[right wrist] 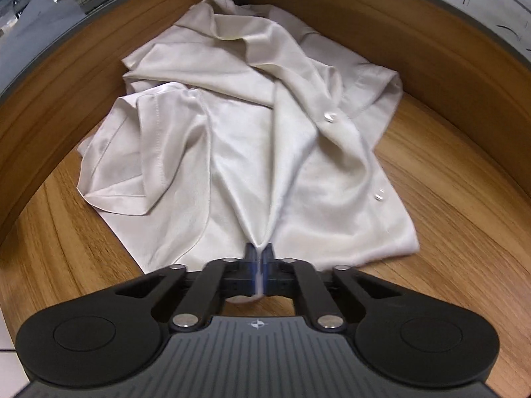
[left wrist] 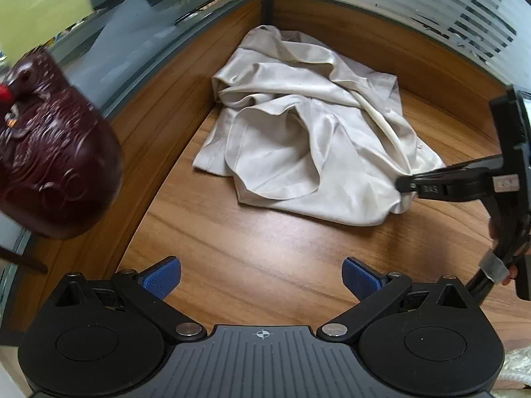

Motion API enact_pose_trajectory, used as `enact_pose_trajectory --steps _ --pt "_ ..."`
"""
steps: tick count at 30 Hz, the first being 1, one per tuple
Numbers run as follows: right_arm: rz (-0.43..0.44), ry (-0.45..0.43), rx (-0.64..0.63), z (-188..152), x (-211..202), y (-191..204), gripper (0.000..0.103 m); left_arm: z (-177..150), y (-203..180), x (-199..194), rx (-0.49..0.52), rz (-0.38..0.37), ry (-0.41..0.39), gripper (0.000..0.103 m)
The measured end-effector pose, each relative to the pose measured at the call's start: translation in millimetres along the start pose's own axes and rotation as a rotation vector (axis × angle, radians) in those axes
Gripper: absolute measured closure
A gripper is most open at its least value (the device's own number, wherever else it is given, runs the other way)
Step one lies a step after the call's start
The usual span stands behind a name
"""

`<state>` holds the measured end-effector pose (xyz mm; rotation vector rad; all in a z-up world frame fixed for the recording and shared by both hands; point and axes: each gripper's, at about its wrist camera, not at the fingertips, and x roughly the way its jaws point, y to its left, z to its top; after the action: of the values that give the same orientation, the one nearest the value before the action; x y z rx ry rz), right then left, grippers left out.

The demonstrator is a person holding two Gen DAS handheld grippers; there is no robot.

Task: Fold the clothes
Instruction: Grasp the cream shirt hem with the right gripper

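Two wooden walls corner the desk [left wrist: 252, 232] (frosted glass above); right gripper [right wrist: 259, 258] pinches the shirt [right wrist: 239, 152], left gripper [left wrist: 261, 280] wide.

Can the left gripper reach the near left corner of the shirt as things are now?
Probably yes: the left gripper is open, and only bare table lies before the shirt. The dark red jar stands aside.
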<state>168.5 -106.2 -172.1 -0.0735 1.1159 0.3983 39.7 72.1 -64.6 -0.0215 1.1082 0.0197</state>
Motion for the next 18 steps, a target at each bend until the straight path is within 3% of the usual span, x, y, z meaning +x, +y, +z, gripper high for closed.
enact_pose_trajectory --steps 9,18 --pt "-0.119 -0.015 0.086 -49 -53 -77 0.103 5 -8 0 0.043 -0.025 -0.009 0.000" --pt "-0.379 -0.031 0.240 -112 -121 -199 0.103 9 -24 0 0.082 -0.115 -0.003 0.000"
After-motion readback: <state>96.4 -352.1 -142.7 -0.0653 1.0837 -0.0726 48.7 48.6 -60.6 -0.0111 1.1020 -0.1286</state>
